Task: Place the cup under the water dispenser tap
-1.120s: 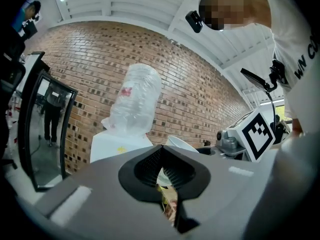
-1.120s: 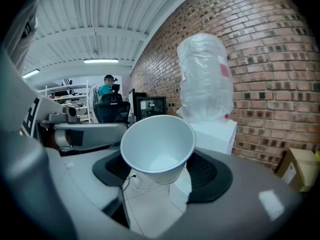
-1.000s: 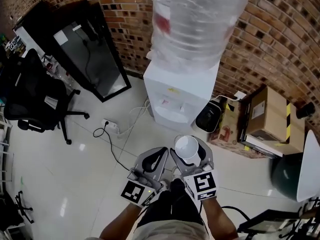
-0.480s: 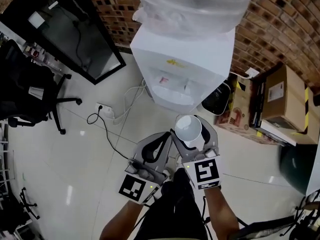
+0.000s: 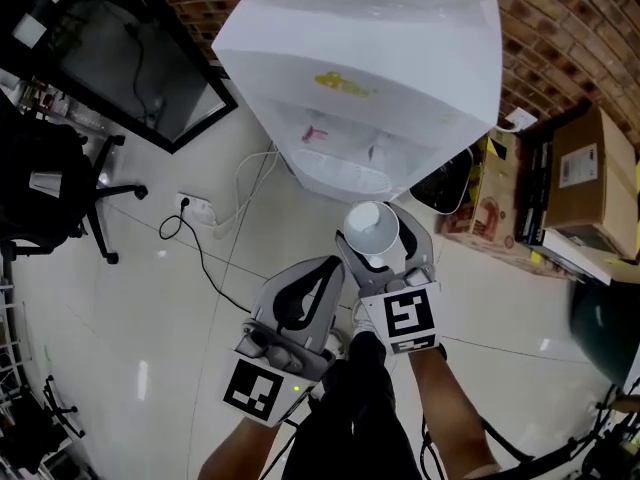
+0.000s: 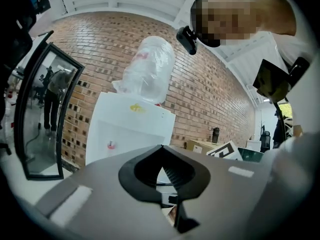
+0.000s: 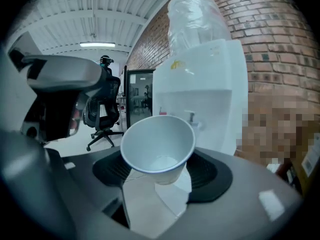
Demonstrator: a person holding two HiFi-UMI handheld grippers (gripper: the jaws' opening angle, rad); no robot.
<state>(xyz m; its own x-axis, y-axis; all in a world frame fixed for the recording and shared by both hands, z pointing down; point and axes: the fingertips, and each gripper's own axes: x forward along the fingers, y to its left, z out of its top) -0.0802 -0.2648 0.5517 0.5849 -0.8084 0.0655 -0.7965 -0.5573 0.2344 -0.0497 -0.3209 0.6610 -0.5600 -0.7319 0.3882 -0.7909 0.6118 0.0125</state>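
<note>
A white cup (image 5: 371, 228) is gripped by the right gripper (image 5: 379, 240), water dispenser (image 5: 400, 78) at twelve o'clock; the left gripper (image 5: 331, 265) is closed, empty.

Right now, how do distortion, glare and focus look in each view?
Head view: glare spots on the floor, otherwise sharp. Left gripper view: heavy fisheye bends the brick wall, dark corners, left tongs soft. Right gripper view: cup crisp, dispenser bright, edges vignetted.
</note>
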